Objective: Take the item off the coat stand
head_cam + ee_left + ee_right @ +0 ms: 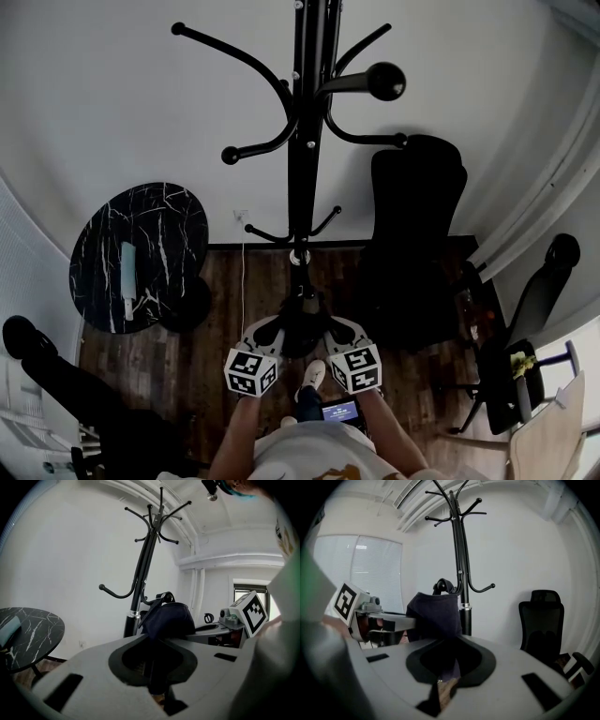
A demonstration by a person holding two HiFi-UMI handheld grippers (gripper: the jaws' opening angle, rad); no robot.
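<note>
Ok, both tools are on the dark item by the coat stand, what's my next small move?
Probably lift both together slightly, then draw back from the coat stand. The left tool and right tool are each clamped on the dark blue item, and its top sits close to a low hook; whether it's clear, I can't tell.
</note>
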